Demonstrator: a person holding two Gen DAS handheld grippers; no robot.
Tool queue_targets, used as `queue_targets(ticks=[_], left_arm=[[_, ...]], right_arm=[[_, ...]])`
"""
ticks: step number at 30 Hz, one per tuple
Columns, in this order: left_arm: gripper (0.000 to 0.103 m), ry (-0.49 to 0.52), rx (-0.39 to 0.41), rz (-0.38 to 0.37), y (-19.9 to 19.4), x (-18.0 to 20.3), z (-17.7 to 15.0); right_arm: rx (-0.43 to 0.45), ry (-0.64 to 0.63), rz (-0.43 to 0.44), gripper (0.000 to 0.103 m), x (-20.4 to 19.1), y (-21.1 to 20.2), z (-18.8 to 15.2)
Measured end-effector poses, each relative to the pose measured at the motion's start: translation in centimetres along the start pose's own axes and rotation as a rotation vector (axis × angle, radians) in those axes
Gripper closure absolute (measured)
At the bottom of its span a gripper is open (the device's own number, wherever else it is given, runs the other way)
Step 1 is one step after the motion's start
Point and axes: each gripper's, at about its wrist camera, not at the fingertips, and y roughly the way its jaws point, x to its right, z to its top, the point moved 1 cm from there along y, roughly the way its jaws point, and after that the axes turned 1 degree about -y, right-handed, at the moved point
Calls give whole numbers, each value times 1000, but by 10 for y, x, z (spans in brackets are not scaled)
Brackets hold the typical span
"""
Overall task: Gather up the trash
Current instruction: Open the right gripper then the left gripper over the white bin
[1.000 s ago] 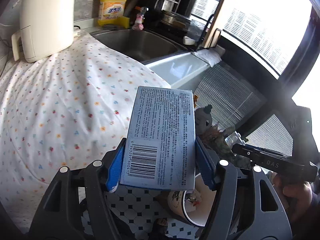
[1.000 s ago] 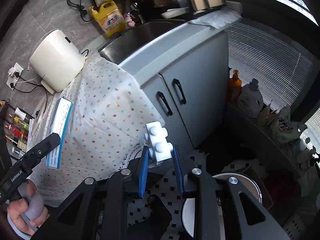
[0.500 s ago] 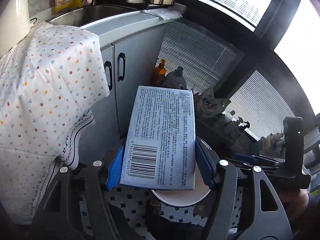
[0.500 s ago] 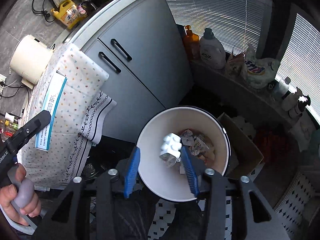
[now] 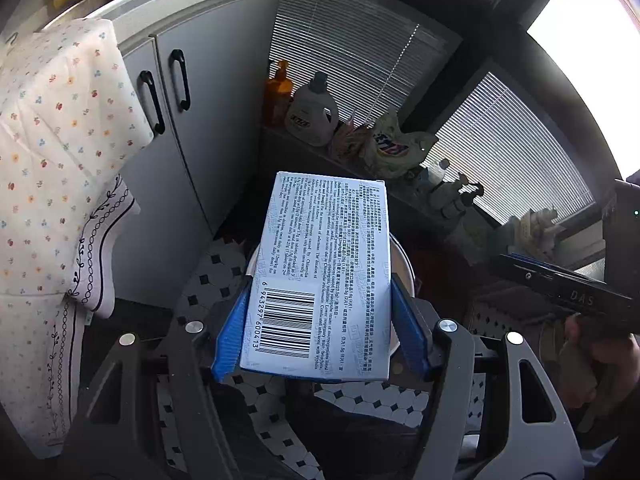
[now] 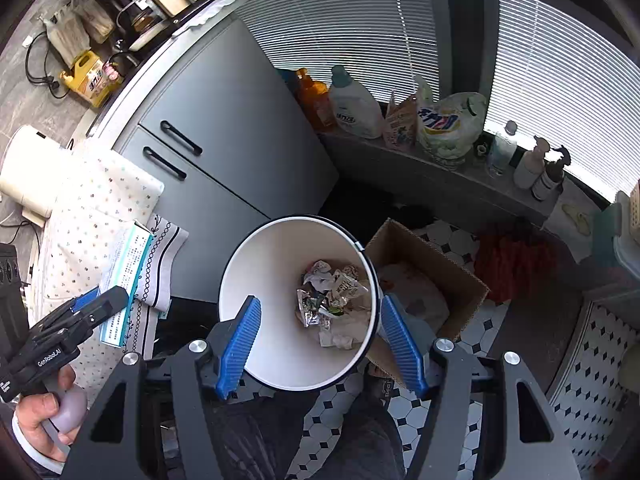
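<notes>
My left gripper (image 5: 320, 280) is shut on a light blue carton (image 5: 324, 232) with a barcode, its blue pads pressing both long sides. The carton hangs over the white trash bin (image 5: 405, 264), which it mostly hides. In the right wrist view the bin (image 6: 272, 264) stands on the tiled floor with crumpled wrappers (image 6: 332, 296) at its bottom. My right gripper (image 6: 320, 300) hovers over the bin's mouth; its jaws are opening and nothing is between them. That view also shows the left gripper (image 6: 100, 304) holding the carton (image 6: 128, 276) at the left.
An open cardboard box (image 6: 436, 264) stands right of the bin. A grey cabinet (image 6: 240, 140) and a hanging floral cloth (image 5: 60, 140) lie to the left. Bottles and bags (image 6: 360, 108) line a low ledge under the blinds. A person's dark trouser leg (image 6: 304, 432) is below.
Both grippers swung from the counter down over the bin. The right jaws opened and the white toy brick dropped out of them. The left gripper kept its hold on the carton.
</notes>
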Motion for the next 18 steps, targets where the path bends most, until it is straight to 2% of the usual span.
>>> queue_targets(ticks=[3, 4, 6, 8, 11, 18], left_arm=[[37, 40, -43, -51, 15, 17, -1], [33, 53, -59, -58, 19, 21, -1], [27, 60, -76, -37, 25, 25, -2], [27, 45, -79, -19, 22, 22, -2], [23, 18, -53, 25, 8, 11, -1], [22, -81, 35, 119, -39, -21, -2]], right_arm=[[9, 25, -16, 41, 10, -7, -4], [12, 30, -19, 41, 13, -9, -4], [20, 43, -20, 41, 18, -12, -6], [26, 56, -11, 41, 21, -15, -6], [37, 51, 15, 40, 20, -16, -5], [29, -10, 88, 38, -1, -9, 3]])
